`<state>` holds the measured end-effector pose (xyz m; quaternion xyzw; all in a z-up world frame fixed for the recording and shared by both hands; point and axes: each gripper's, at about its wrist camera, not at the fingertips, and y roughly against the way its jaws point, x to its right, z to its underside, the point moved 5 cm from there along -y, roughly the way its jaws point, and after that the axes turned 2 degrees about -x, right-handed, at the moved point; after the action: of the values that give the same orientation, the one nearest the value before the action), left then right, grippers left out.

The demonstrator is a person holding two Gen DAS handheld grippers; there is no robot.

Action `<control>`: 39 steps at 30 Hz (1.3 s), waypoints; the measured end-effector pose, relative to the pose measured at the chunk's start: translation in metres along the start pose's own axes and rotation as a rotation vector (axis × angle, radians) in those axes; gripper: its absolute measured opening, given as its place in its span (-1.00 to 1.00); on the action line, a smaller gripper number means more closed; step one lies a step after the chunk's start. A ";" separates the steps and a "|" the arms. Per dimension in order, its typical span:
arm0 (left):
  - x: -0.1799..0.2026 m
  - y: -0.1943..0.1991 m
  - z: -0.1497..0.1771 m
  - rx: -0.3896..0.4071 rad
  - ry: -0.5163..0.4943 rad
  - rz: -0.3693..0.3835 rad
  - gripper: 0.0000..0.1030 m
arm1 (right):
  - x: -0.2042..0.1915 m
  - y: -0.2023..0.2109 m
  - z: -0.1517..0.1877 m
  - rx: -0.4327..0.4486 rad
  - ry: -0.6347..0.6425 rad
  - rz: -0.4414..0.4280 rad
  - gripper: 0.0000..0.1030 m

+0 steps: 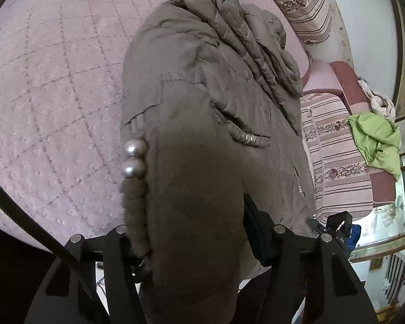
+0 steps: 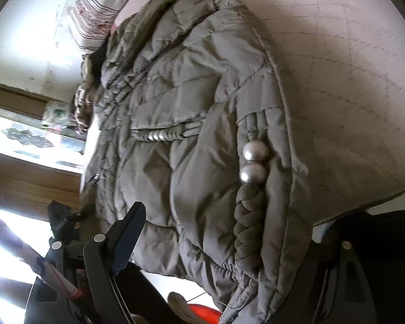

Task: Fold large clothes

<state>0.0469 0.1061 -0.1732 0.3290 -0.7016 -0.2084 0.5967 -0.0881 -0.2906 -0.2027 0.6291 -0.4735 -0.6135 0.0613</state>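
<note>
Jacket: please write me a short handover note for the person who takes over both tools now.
Left tool: closed on the near end of the grey-brown padded jacket.
Right tool: open, with that same end between its fingers, not gripped.
The jacket lies lengthwise on the pink quilted cover; a sleeve seems already folded on top.
Left to do: probably grip with the right tool too, then fold the near end toward the far end.

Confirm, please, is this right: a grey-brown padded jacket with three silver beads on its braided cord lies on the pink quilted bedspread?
Not quite. The braided cord carries two silver beads, not three; the right wrist view shows them clearly, one above the other. The rest holds: the grey-brown padded jacket lies on the pink quilted bedspread.
</note>
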 end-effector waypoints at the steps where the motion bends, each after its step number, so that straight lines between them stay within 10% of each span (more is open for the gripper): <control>1: 0.000 -0.002 -0.001 -0.001 0.003 -0.002 0.11 | 0.000 -0.002 -0.001 -0.004 -0.004 -0.009 0.73; 7: 0.000 -0.002 0.003 0.019 0.011 -0.026 0.16 | -0.011 -0.020 0.005 -0.028 0.100 0.123 0.73; 10: -0.001 0.001 0.007 0.032 0.010 -0.149 -0.32 | -0.015 -0.020 0.009 -0.024 0.143 0.185 0.67; 15: 0.027 0.022 0.008 0.083 -0.070 -0.268 -0.52 | -0.005 0.000 0.005 0.018 0.053 0.060 -0.09; 20: 0.068 0.048 0.010 0.150 -0.170 -0.298 -0.56 | -0.012 0.025 0.004 0.066 0.047 -0.016 -0.44; 39: 0.115 0.099 -0.010 0.221 -0.177 -0.291 -0.57 | -0.091 0.094 -0.034 0.204 0.180 -0.116 -0.54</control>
<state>0.0274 0.0943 -0.0233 0.4708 -0.7152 -0.2420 0.4564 -0.0903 -0.2973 -0.0680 0.7109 -0.4887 -0.5058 0.0035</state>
